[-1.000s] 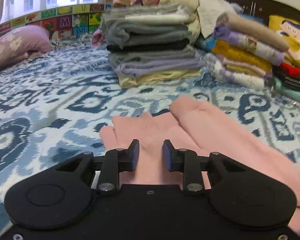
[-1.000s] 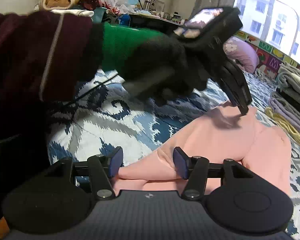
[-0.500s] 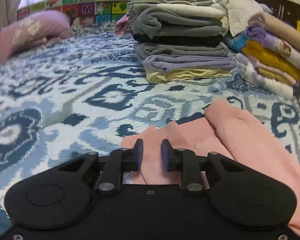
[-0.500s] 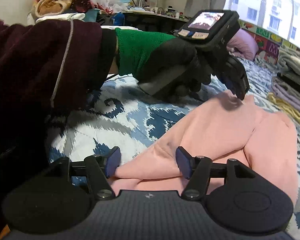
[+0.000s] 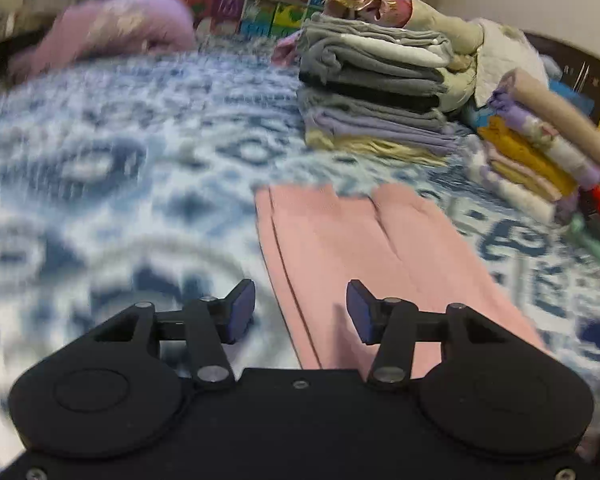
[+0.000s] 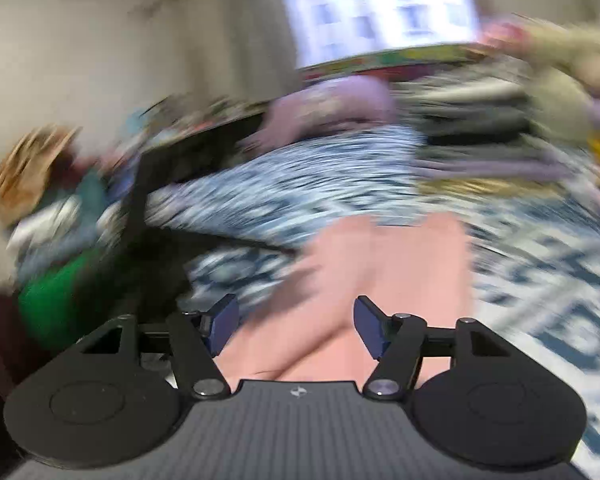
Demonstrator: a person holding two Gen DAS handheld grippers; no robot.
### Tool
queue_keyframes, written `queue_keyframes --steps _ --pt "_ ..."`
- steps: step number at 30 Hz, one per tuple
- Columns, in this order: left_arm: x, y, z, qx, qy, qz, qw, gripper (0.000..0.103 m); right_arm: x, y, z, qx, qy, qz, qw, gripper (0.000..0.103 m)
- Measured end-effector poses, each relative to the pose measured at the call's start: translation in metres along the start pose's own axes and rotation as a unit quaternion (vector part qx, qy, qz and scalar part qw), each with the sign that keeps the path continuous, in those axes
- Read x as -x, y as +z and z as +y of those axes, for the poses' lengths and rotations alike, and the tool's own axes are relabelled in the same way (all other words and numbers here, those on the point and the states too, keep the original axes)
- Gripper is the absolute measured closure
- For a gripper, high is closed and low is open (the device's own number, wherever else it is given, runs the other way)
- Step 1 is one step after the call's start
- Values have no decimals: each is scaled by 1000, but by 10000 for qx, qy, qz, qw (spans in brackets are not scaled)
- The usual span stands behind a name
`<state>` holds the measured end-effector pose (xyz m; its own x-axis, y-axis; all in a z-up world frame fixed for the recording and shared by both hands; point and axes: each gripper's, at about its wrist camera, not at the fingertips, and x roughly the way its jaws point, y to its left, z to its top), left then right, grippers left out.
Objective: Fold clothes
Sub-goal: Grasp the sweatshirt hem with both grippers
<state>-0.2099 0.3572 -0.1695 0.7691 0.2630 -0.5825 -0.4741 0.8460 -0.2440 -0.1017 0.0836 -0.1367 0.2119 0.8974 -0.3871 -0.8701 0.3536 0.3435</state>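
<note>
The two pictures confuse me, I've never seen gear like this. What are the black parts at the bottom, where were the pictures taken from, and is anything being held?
A person holds a tool in each hand, each with a camera looking along its two fingers. One picture shows the left hand-held gripper, the other the right hand-held gripper, much blurred. Both stand open and hold nothing. Under them a pink garment lies flat on a blue patterned bedspread. Behind are stacks of folded clothes and a pink pillow.

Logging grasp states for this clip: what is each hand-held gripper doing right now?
Left hand-held gripper: open, holding nothing, above the pink garment.
Right hand-held gripper: open, holding nothing, over the same garment.
</note>
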Motion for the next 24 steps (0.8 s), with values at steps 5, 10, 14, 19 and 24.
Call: queue_keyframes --steps 5,10,14,19,24 --pt "32 -38 11 1267 -408 323 9906 51 19 -18 -73 -1971 -260 50 9800 35" --pt "50 -75 28 2559 -879 543 9612 51 25 -57 -100 -3094 -109 447 9498 35" --pt "58 -89 31 3118 -1138 636 9412 51 29 -71 -97 -3359 99 587 9400 36" --pt "55 -96 21 3363 -1252 788 9301 53 33 -88 -94 -3698 347 738 9255 39" --pt "59 -108 20 3644 -1274 888 9182 61 32 -89 -87 -3497 273 769 9333 40"
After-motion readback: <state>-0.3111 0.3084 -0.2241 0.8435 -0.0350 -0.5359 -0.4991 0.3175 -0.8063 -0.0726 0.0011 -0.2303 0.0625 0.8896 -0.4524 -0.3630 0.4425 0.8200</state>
